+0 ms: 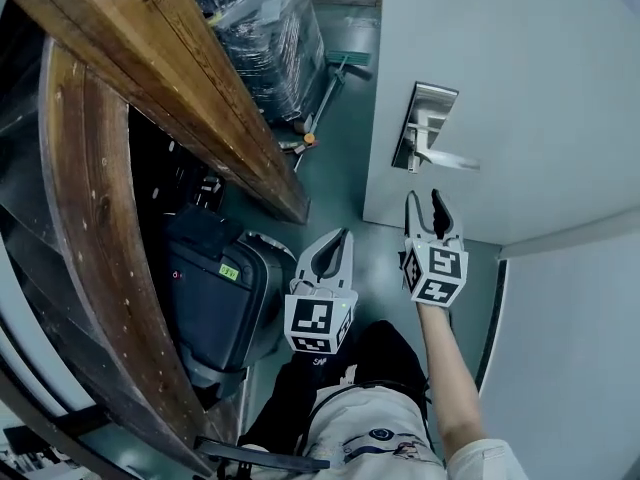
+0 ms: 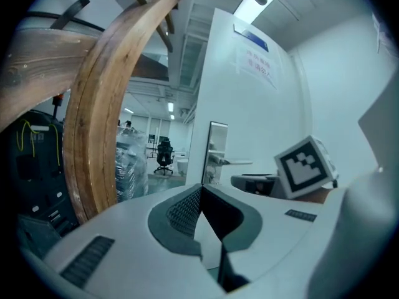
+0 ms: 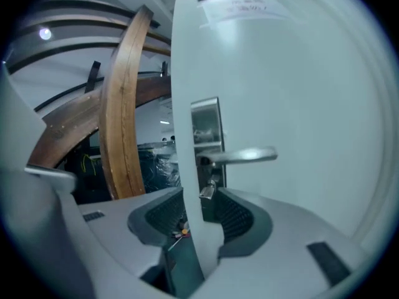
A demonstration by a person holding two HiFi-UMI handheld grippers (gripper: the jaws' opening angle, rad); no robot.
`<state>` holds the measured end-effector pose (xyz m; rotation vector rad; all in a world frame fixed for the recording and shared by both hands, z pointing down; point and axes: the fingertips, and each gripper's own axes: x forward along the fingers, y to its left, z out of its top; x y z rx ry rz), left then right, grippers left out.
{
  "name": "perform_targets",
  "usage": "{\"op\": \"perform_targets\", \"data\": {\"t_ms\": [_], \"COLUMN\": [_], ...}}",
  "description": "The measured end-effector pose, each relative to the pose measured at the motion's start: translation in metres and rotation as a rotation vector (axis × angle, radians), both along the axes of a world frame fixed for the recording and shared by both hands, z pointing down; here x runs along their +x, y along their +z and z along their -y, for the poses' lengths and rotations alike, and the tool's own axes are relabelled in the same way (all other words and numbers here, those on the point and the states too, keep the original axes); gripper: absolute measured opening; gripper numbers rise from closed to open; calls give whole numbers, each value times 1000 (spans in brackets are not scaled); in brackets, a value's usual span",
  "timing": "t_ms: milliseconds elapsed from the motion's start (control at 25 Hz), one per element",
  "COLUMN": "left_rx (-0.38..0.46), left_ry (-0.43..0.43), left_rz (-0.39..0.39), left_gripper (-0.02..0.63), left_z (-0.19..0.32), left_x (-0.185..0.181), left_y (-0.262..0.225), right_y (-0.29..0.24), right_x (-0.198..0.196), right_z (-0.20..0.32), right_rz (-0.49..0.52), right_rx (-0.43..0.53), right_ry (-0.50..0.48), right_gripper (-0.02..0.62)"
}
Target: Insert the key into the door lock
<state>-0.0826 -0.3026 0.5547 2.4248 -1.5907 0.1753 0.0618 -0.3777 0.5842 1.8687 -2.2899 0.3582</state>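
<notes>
The white door [image 1: 520,88] stands ajar with a steel lock plate [image 1: 432,108] and lever handle [image 1: 450,160]. In the right gripper view a small metal key [image 3: 207,190] sits in the lock just under the handle [image 3: 243,156]. My right gripper [image 3: 202,204] is open, its jaws on either side of the door's edge, short of the key and holding nothing. In the head view the right gripper [image 1: 424,203] is just below the handle. My left gripper [image 1: 340,240] hangs lower left with its jaw tips together, empty [image 2: 201,189].
Curved wooden beams [image 1: 150,78] rise close on the left. A dark wheeled case [image 1: 215,288] stands on the floor beneath them. A plastic-wrapped pallet [image 1: 265,38] is beyond, with small items on the green floor [image 1: 300,143]. The person's legs are below the grippers.
</notes>
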Motion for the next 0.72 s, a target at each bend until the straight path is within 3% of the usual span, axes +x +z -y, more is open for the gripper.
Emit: {"op": "perform_targets", "data": {"t_ms": [160, 280, 400, 720], "left_rx": [26, 14, 32, 100], "left_ry": [18, 30, 41, 51], "left_rz": [-13, -16, -17, -16], "left_gripper": [5, 5, 5, 5], "left_z": [-3, -15, -17, -20], "left_x": [19, 34, 42, 39], "left_y": [-57, -96, -130, -183], "right_y": [-62, -99, -140, -222], "right_x": [13, 26, 32, 30], "right_z": [-57, -95, -110, -125], "right_rz": [-12, -19, -9, 40], "right_rx": [29, -7, 35, 165], "right_ry": [7, 37, 24, -31], "right_gripper": [166, 89, 8, 8]}}
